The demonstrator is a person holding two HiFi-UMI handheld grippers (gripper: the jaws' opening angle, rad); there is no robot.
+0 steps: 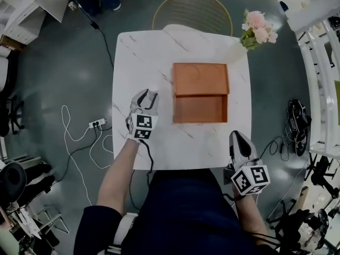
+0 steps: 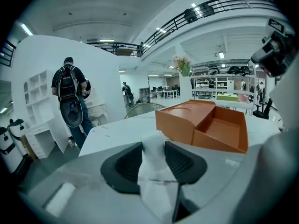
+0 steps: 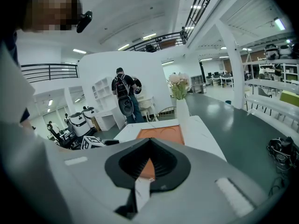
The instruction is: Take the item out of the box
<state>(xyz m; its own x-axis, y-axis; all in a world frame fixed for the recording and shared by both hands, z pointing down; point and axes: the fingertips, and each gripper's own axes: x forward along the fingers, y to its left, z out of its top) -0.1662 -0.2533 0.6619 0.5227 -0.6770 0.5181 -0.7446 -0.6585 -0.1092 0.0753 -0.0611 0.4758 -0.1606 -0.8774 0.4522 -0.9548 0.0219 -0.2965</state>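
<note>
An orange box (image 1: 200, 109) lies open in the middle of the white marble table (image 1: 143, 52), its lid part (image 1: 200, 78) on the far side; the inside looks bare. Just left of the box my left gripper (image 1: 147, 94) is low over the table, shut on a white item (image 1: 153, 93). In the left gripper view the white item (image 2: 154, 164) fills the gap between the dark pads (image 2: 126, 164), and the box (image 2: 219, 129) lies ahead to the right. My right gripper (image 1: 237, 137) hovers at the table's near right edge, shut and holding nothing. The right gripper view shows the box (image 3: 161, 133) ahead.
A vase of pink flowers (image 1: 258, 33) stands at the table's far right corner. A round wire chair (image 1: 192, 9) sits behind the table. Cables and a power strip (image 1: 97, 123) lie on the floor to the left. A person with a backpack (image 2: 70, 94) stands in the background.
</note>
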